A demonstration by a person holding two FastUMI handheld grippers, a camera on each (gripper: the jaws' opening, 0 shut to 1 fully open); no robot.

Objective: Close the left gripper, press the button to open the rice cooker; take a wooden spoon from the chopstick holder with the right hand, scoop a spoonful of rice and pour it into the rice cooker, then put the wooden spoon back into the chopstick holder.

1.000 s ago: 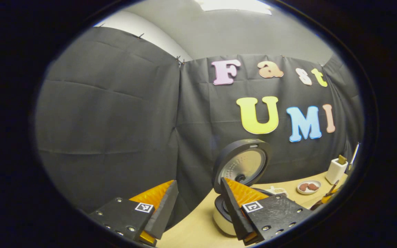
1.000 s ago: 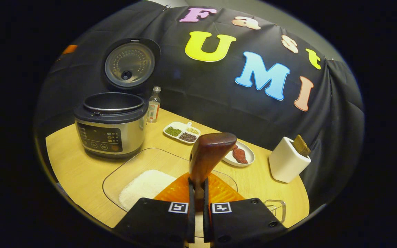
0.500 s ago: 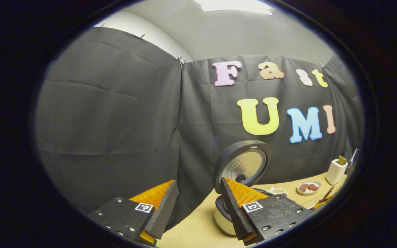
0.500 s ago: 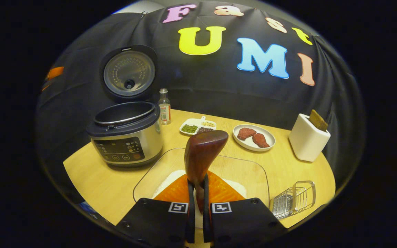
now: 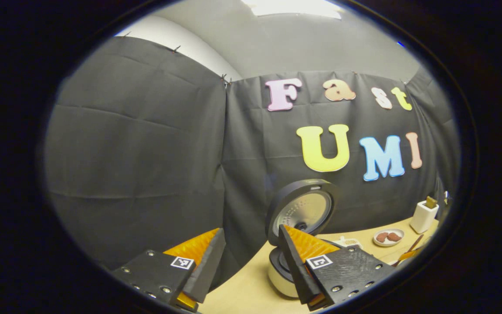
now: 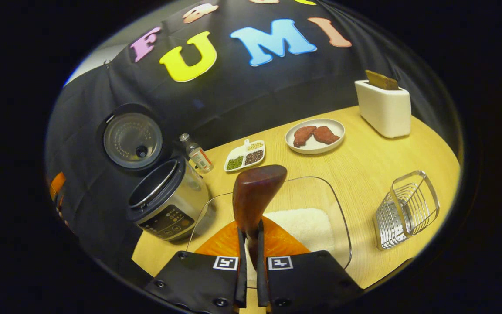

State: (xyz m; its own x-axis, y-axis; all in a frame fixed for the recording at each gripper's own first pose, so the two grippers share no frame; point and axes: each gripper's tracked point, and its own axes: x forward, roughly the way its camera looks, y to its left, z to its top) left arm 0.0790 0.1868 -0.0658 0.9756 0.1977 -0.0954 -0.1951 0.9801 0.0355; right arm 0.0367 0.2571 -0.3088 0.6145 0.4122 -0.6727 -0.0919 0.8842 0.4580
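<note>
While your right gripper (image 6: 251, 266) clamps the spoon (image 6: 255, 196) by its handle, the bowl stands up mid-frame in the right gripper view, its long axis running straight out from the fingers. The rice (image 6: 301, 224) lies just beyond and right of the bowl, in the glass dish (image 6: 342, 226) at bottom centre; a short dip forward looks like all the scoop needs, and this hand is the nearer one. The cooker (image 6: 168, 200), lid up, sits at lower left of that view, tilted by the camera's roll. The white holder (image 6: 384, 111) stands at upper right, well apart. Your left gripper (image 5: 251, 261) waits with fingers spread and empty at the bottom of the left gripper view, the cooker (image 5: 294, 235) behind its right finger. The cooker's panel and the bottle's (image 6: 195, 152) label are too small to read.
</note>
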